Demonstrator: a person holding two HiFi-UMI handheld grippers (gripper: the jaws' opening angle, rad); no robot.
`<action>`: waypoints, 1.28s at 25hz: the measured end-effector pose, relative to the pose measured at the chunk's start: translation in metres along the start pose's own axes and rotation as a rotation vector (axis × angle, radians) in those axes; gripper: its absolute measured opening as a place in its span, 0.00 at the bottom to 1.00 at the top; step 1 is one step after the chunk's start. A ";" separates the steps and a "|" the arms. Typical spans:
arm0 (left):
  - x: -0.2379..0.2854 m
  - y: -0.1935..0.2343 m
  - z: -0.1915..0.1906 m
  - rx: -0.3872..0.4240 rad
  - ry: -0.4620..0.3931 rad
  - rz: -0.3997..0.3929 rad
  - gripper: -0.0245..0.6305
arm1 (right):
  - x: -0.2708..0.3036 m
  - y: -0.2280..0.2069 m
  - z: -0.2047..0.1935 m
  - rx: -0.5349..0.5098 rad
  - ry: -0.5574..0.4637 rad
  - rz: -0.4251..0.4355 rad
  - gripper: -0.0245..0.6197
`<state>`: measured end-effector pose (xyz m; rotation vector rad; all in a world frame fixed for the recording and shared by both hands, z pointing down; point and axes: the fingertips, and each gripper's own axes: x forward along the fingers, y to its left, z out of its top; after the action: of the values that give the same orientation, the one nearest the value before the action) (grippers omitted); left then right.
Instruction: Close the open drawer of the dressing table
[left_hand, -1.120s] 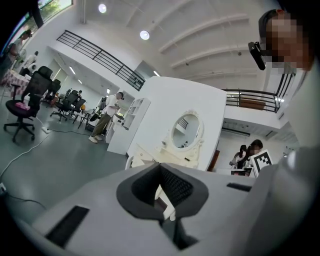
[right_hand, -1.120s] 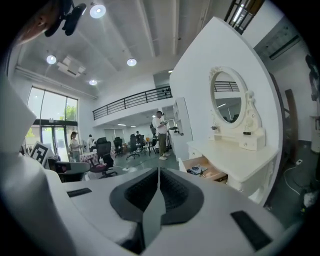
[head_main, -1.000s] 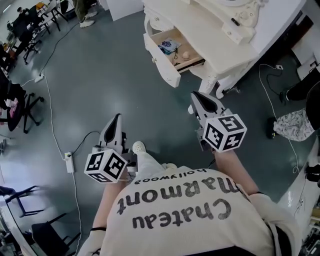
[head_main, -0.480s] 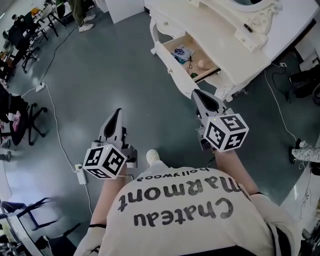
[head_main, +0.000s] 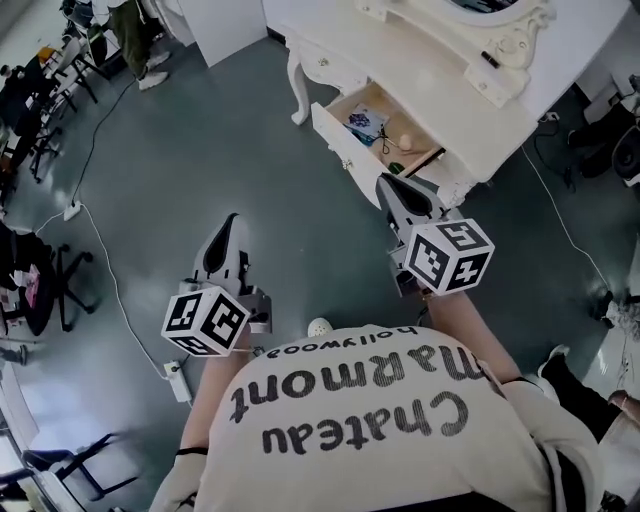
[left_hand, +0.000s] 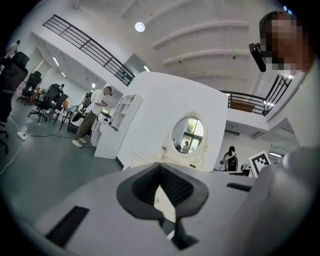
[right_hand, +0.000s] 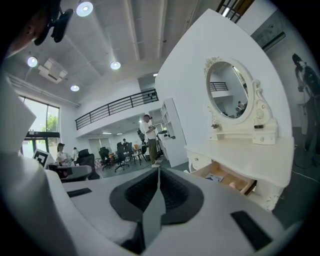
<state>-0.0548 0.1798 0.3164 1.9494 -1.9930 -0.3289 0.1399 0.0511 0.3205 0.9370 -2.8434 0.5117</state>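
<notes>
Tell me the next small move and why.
Probably carry the right gripper forward to the front of the drawer, ready to push. The drawer stands open, and this gripper is shut, empty, the nearer one, and not yet touching it.

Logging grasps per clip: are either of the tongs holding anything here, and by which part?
Nothing is held. The left tongs and right tongs are both shut and empty, apart from the open drawer.

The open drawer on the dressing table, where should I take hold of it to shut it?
Go for its white front panel, from the floor side facing you. The drawer juts out that way with its face bare, so the right gripper, nearest, can press its shut fingers flat on it.
</notes>
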 end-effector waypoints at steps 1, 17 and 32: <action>0.003 0.005 0.004 0.002 -0.001 -0.005 0.05 | 0.005 0.000 0.001 0.005 0.000 -0.009 0.10; 0.020 0.109 -0.012 -0.068 0.100 0.066 0.05 | 0.100 -0.013 -0.098 0.141 0.215 -0.122 0.10; 0.048 0.192 0.004 -0.073 0.101 0.238 0.05 | 0.176 -0.114 -0.211 0.823 0.234 -0.528 0.09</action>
<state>-0.2331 0.1384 0.3908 1.6304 -2.0873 -0.2347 0.0648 -0.0598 0.5862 1.5276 -2.0113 1.6155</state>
